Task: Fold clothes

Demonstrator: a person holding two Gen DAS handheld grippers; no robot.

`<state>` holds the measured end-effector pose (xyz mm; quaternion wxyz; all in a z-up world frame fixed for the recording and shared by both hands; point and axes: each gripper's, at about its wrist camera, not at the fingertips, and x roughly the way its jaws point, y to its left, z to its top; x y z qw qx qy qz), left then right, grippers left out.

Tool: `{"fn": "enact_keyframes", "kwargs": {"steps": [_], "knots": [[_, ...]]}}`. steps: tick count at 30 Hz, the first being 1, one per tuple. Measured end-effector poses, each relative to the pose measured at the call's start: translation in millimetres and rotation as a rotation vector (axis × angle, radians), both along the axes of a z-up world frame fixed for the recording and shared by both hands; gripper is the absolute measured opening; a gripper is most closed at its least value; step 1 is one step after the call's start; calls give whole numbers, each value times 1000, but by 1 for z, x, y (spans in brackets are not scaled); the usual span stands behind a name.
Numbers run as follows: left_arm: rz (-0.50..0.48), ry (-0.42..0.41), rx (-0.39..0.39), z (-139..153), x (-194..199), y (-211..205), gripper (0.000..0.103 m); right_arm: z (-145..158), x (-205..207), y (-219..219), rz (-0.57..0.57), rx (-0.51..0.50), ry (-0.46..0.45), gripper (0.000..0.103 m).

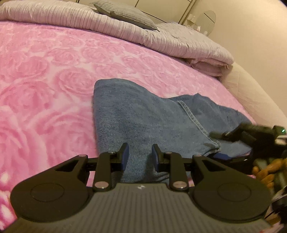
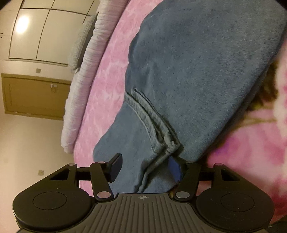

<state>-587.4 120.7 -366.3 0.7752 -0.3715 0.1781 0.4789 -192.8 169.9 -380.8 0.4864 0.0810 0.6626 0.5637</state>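
The near edge of the blue garment [image 1: 143,114] is hidden beneath the body of the left tongs [image 1: 140,157], and its right-hand part is cut off behind the blurred right tongs [image 1: 224,154] at the frame edge, where part of a hand [image 1: 265,172] is only dimly made out. In the right wrist view a dark patch at the far right of the garment cannot be identified. The garment, a thick fleecy blue piece with a stitched hem [image 2: 154,125], is seen folded over on itself and laid on the bed, on a pink rose-patterned blanket [image 1: 44,80]. The left tongs are seen spread, with the cloth lying between the two blue pads and neither pad pressed against it. The right tongs [image 2: 145,166] are likewise spread wide; the hemmed edge runs between the fingers, one pad being tucked under the fold, but no pinch is shown. Behind the garment a ribbed pale quilt [image 1: 107,23] is piled along the far side of the bed, with a grey pillow [image 1: 125,14] laid on top. A panelled wardrobe [image 2: 35,32] and a brown door [image 2: 35,96] are seen beyond the bed.
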Motion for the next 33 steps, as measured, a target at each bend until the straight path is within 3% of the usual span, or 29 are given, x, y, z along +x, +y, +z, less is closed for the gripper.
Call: {"fn": "enact_keyframes", "kwargs": {"steps": [3, 5, 8, 11, 15, 16, 20, 23, 25, 29, 31, 33], "knots": [[5, -12, -8, 4, -1, 3, 23, -6, -12, 8, 6, 21, -85, 14], [3, -8, -7, 10, -1, 4, 22, -2, -17, 5, 19, 71, -146, 10], [-53, -13, 26, 28, 8, 9, 22, 28, -17, -6, 32, 228, -308, 7], [-118, -26, 62, 43, 27, 18, 22, 66, 4, -21, -13, 374, -453, 7], [-218, -5, 60, 40, 72, 37, 22, 93, 62, -46, -153, 479, -684, 7], [-242, 0, 50, 34, 85, 41, 22, 86, 78, -49, -184, 463, -662, 7], [-293, 65, -1, 8, 130, 53, 22, 29, 140, -51, -292, 305, -398, 8], [-295, 102, -6, 3, 136, 55, 22, -14, 188, -52, -369, 186, -199, 7], [-293, 98, -22, 3, 133, 59, 22, -23, 197, -53, -374, 180, -148, 8], [-295, 153, -19, 10, 136, 64, 22, -21, 196, -43, -328, 189, -207, 7], [-288, 157, -24, 14, 140, 65, 22, -7, 186, -37, -272, 195, -326, 7], [-284, 150, -29, 17, 146, 67, 22, 20, 171, -29, -193, 255, -506, 7]]}}
